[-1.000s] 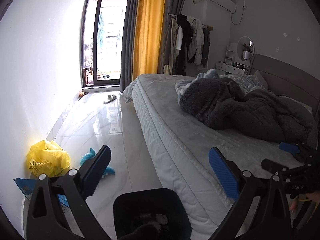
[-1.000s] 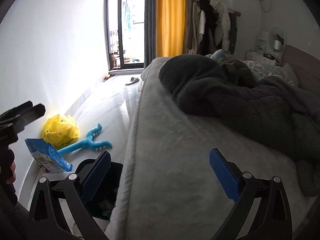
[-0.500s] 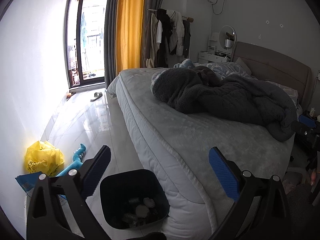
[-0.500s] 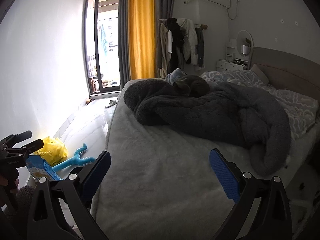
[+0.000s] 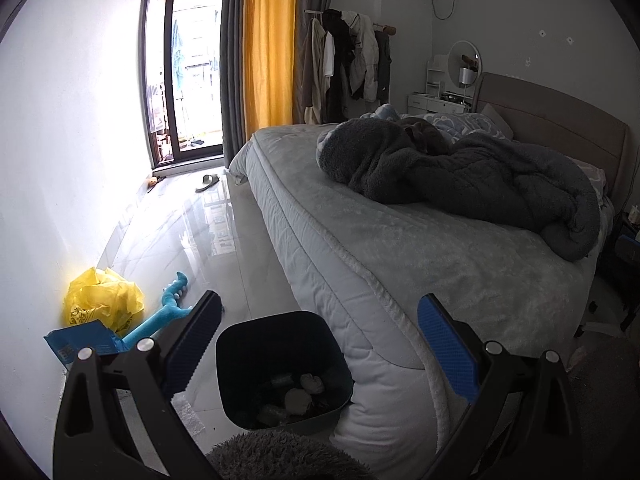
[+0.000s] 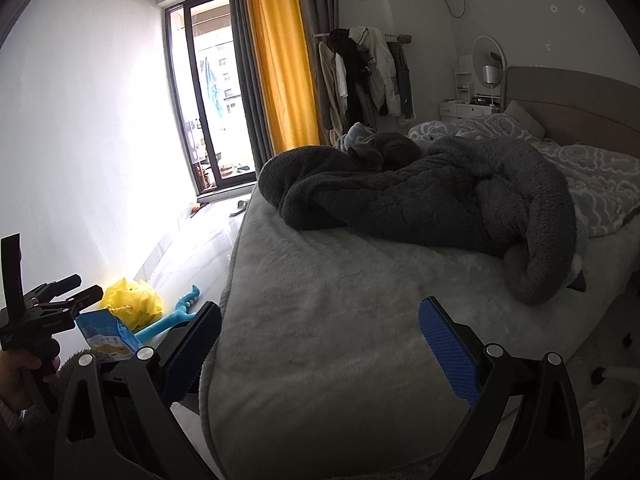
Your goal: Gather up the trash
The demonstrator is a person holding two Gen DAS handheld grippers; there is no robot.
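A black bin (image 5: 282, 372) with crumpled trash inside stands on the floor against the bed corner. A crumpled yellow plastic bag (image 5: 103, 300) and a blue snack packet (image 5: 82, 341) lie by the left wall; both also show in the right wrist view, the bag (image 6: 132, 302) and the packet (image 6: 107, 334). My left gripper (image 5: 320, 344) is open and empty, held above the bin. My right gripper (image 6: 320, 346) is open and empty, over the foot of the bed. The left gripper also shows at the left edge of the right wrist view (image 6: 60, 292).
A blue toy (image 5: 168, 312) lies on the white floor beside the yellow bag. The bed (image 5: 400, 248) fills the right side, with a dark blanket (image 6: 420, 200) and a grey cat (image 6: 384, 152) on it. A slipper (image 5: 208, 182) lies near the balcony door.
Both views have pulled back and risen. The bin now sits fully in the left wrist view. The right gripper has swung from the bed's side to over its foot.
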